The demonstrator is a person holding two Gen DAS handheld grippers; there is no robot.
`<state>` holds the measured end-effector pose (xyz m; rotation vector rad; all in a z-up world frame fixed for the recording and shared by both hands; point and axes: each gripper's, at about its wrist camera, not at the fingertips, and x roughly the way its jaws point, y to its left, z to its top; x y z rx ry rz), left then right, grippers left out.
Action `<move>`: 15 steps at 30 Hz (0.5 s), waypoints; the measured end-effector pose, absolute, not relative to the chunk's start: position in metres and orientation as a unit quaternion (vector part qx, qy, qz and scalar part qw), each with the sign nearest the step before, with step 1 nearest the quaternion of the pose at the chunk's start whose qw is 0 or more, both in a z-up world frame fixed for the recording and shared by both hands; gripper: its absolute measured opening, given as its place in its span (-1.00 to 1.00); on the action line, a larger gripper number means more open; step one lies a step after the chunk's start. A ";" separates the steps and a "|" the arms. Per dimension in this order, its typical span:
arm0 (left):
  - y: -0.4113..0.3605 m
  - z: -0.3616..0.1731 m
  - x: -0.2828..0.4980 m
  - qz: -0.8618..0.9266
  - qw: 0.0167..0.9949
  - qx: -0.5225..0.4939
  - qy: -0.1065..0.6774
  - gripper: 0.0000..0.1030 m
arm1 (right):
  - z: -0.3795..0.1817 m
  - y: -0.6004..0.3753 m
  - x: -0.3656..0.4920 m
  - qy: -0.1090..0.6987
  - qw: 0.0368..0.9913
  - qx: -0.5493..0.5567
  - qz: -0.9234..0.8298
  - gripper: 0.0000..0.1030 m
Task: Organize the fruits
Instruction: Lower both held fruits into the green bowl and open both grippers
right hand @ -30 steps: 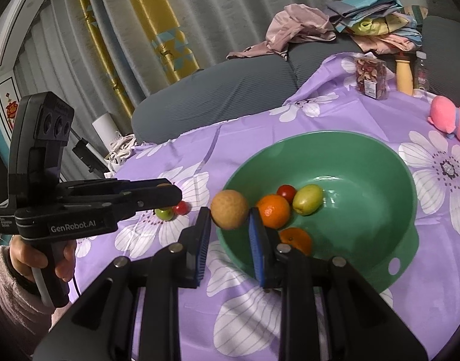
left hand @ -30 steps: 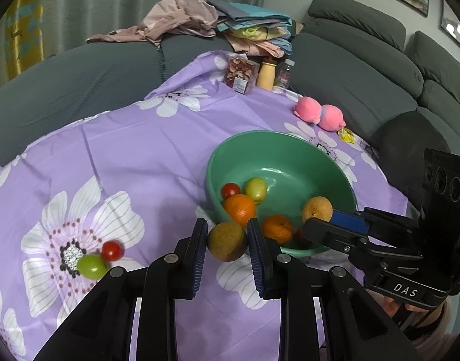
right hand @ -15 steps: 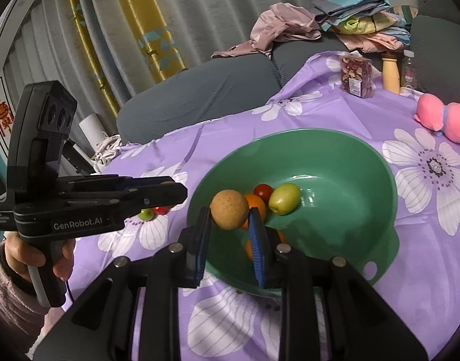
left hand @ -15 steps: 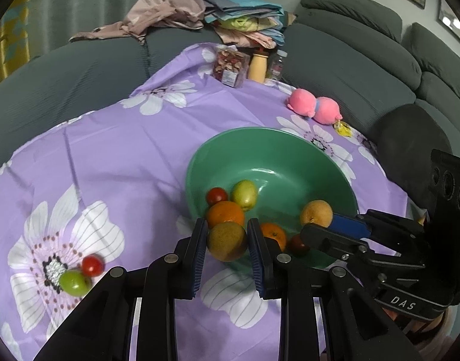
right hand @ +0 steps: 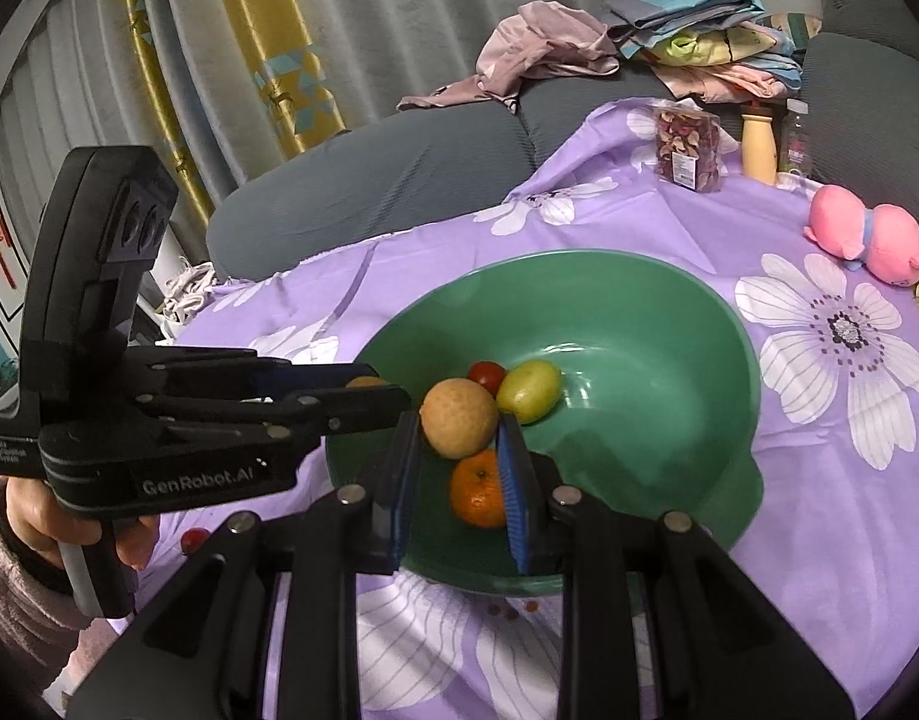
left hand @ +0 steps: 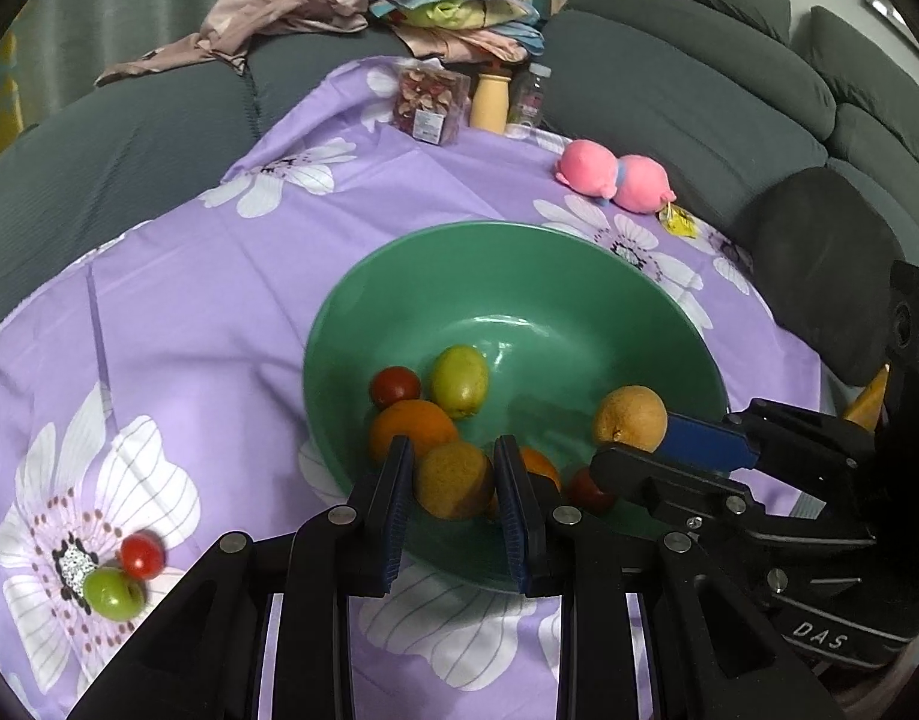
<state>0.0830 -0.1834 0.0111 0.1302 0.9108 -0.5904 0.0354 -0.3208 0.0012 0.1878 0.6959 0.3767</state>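
A green bowl [left hand: 579, 276] sits on the purple flowered cloth and holds an orange [left hand: 411, 429], a red tomato [left hand: 394, 385], a green fruit [left hand: 459, 380] and more fruit. My left gripper [left hand: 453, 480] is shut on a brown round fruit [left hand: 453, 480] over the bowl's near rim. My right gripper [right hand: 459, 420] is shut on a second brown round fruit [right hand: 459, 417], held over the bowl; it also shows in the left wrist view [left hand: 630, 419]. A red tomato [left hand: 141, 557] and a green fruit [left hand: 112, 593] lie on the cloth at left.
A pink plush toy [left hand: 615, 177], a snack packet [left hand: 426, 105] and bottles [left hand: 490, 102] stand at the cloth's far edge. A grey sofa with piled clothes [left hand: 447, 6] surrounds the table. The two grippers are close together over the bowl.
Both grippers have moved forward with their brown fruits, from beside the bowl's near rim to over the bowl. Both stay shut.
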 end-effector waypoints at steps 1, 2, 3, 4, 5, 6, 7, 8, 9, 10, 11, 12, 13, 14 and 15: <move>-0.185 0.010 0.083 -0.281 0.854 0.064 0.434 -0.48 | 0.001 -0.321 0.036 0.339 0.919 0.090 0.182 -0.48; -0.186 0.009 0.084 -0.281 0.853 0.066 0.435 -0.48 | 0.001 -0.320 0.036 0.340 0.918 0.089 0.182 -0.48; -0.187 0.008 0.085 -0.281 0.852 0.068 0.437 -0.48 | 0.000 -0.321 0.036 0.341 0.918 0.089 0.182 -0.48; -0.187 0.007 0.085 -0.281 0.851 0.069 0.438 -0.48 | 0.000 -0.321 0.037 0.341 0.918 0.090 0.181 -0.47; -0.188 0.006 0.085 -0.280 0.851 0.070 0.439 -0.48 | 0.000 -0.322 0.037 0.341 0.918 0.090 0.180 -0.46; -0.189 0.005 0.086 -0.280 0.851 0.070 0.440 -0.48 | 0.000 -0.322 0.038 0.342 0.918 0.089 0.178 -0.45; -0.189 0.005 0.086 -0.279 0.850 0.070 0.441 -0.48 | 0.000 -0.322 0.038 0.342 0.919 0.088 0.175 -0.46; -0.189 0.005 0.087 -0.279 0.850 0.069 0.442 -0.48 | -0.001 -0.322 0.038 0.342 0.919 0.086 0.174 -0.45; -0.189 0.004 0.087 -0.279 0.850 0.069 0.442 -0.48 | -0.001 -0.322 0.038 0.342 0.920 0.085 0.173 -0.45; -0.189 0.004 0.087 -0.279 0.850 0.069 0.442 -0.48 | -0.001 -0.322 0.038 0.342 0.920 0.086 0.172 -0.46; -0.190 0.004 0.087 -0.279 0.850 0.069 0.442 -0.48 | -0.001 -0.323 0.038 0.342 0.920 0.087 0.171 -0.45; -0.190 0.004 0.087 -0.280 0.850 0.070 0.441 -0.48 | -0.001 -0.324 0.038 0.342 0.920 0.088 0.170 -0.45; -0.190 0.004 0.087 -0.280 0.850 0.071 0.441 -0.48 | -0.001 -0.324 0.037 0.342 0.920 0.088 0.169 -0.45; -0.190 0.004 0.087 -0.280 0.850 0.071 0.441 -0.48 | -0.001 -0.324 0.037 0.342 0.921 0.090 0.167 -0.45; -0.190 0.004 0.087 -0.281 0.849 0.070 0.442 -0.48 | -0.001 -0.324 0.037 0.342 0.921 0.091 0.165 -0.45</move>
